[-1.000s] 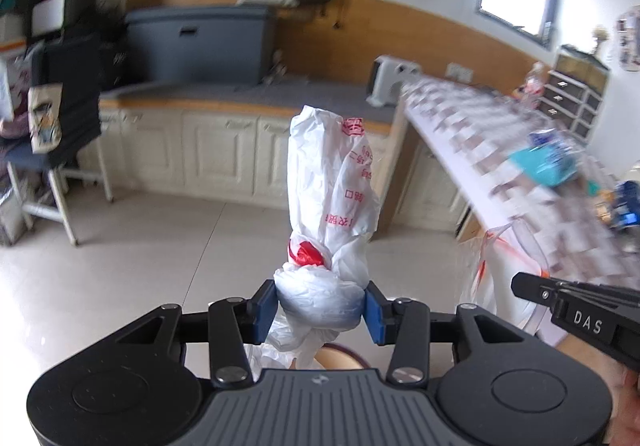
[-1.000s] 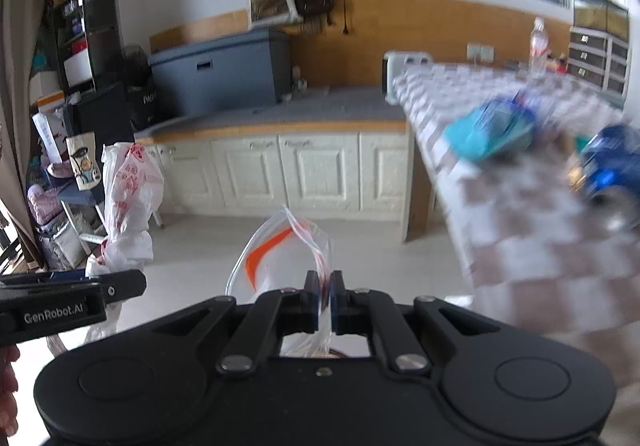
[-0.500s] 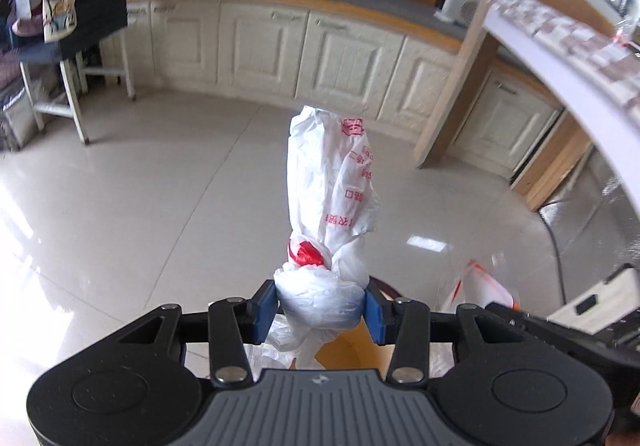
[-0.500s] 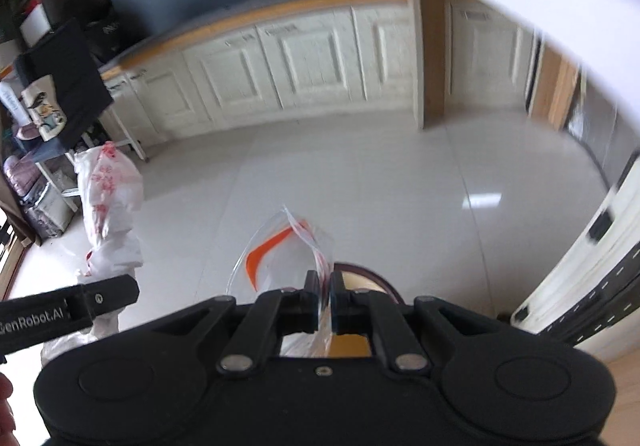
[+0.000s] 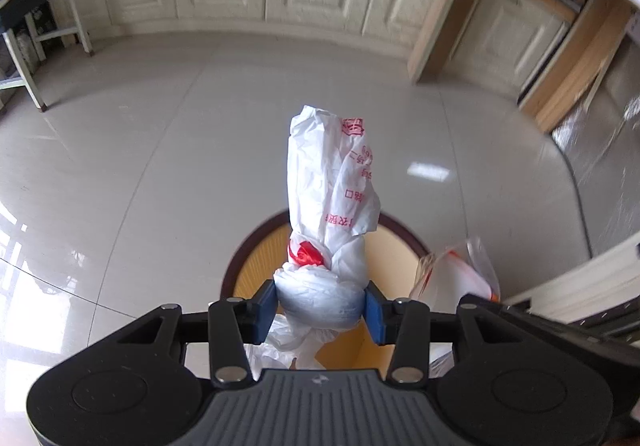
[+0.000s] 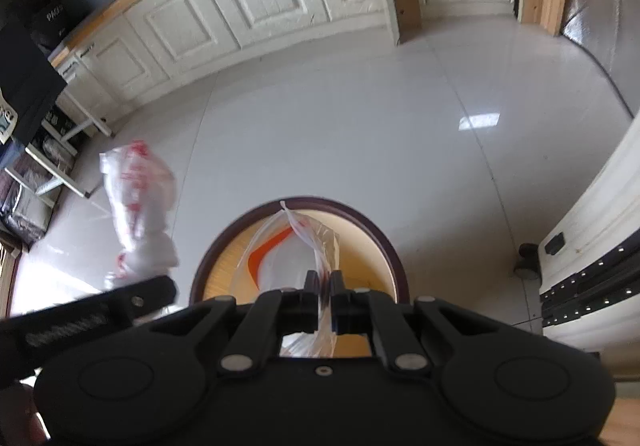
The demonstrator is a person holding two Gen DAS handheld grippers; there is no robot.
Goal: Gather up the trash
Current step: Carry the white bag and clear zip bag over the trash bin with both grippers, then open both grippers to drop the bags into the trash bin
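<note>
A second ago both cameras looked across the kitchen at counters and a checked table; now we look steeply down at the pale floor tiles [image 5: 168,174], and a round bin has come into view beneath us, so both hands have dropped and tipped downward.

Our left gripper [image 5: 320,310] is partly closed, its blue pads pressing either side of the knotted white plastic bag [image 5: 332,182] with red print, which sticks out ahead of the jaws. Just beyond and below it lies the bin [image 5: 400,242], dark-rimmed with a yellow inside.

Our right gripper [image 6: 324,286] is pinched fully together on a thin fold of the clear zip bag [image 6: 296,246] with the orange strip, which hangs right over the bin's mouth [image 6: 384,242]. In that view the white bag [image 6: 138,206] appears blurred off to the left, beside the rim.

We judge the collecting as done for these two pieces and the dropping as still to come: both bags are held, neither rests in the bin. The clear bag looks better centred than the white one.

We cannot see the bin's bottom or whether it already holds anything; its near rim is cut off by the gripper bodies. What the white bag contains is hidden, and its print is too small to read.
</note>
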